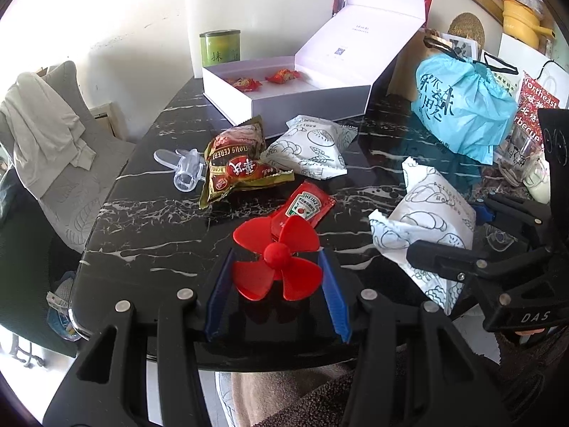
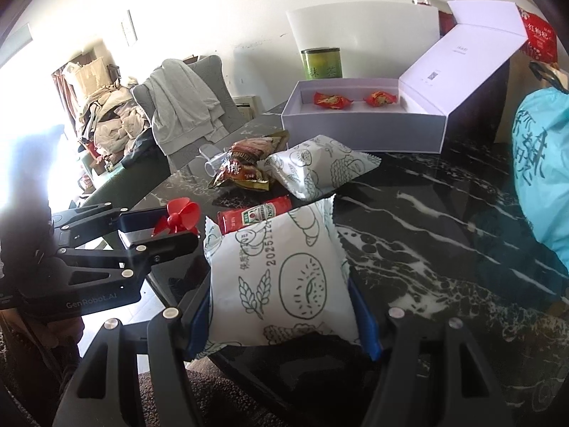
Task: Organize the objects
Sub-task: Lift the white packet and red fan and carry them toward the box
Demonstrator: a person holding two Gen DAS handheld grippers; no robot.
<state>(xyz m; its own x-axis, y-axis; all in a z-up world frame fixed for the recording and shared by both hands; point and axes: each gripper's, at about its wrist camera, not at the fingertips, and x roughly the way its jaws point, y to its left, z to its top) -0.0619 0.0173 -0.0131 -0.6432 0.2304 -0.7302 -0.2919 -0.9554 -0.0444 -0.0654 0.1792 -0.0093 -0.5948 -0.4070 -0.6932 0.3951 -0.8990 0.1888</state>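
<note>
My left gripper (image 1: 276, 256) is shut on a red plastic propeller (image 1: 277, 259), held between its blue fingers near the table's front edge; it also shows in the right wrist view (image 2: 179, 219). My right gripper (image 2: 277, 277) is shut on a white bread packet (image 2: 281, 277) with green drawings, also seen in the left wrist view (image 1: 423, 231). A Heinz ketchup sachet (image 1: 302, 208), a brown-red snack bag (image 1: 234, 167), a second white packet (image 1: 313, 146) and a clear plastic cup (image 1: 185, 174) lie on the black marble table (image 1: 142, 235). An open white box (image 1: 284, 103) holds two red candies (image 1: 263, 80).
A green tea tin (image 1: 219, 48) stands behind the box. A blue plastic bag (image 1: 462, 106) and a red paper bag (image 1: 537, 114) sit at the right. A grey chair (image 1: 57, 142) draped with cloth stands at the table's left.
</note>
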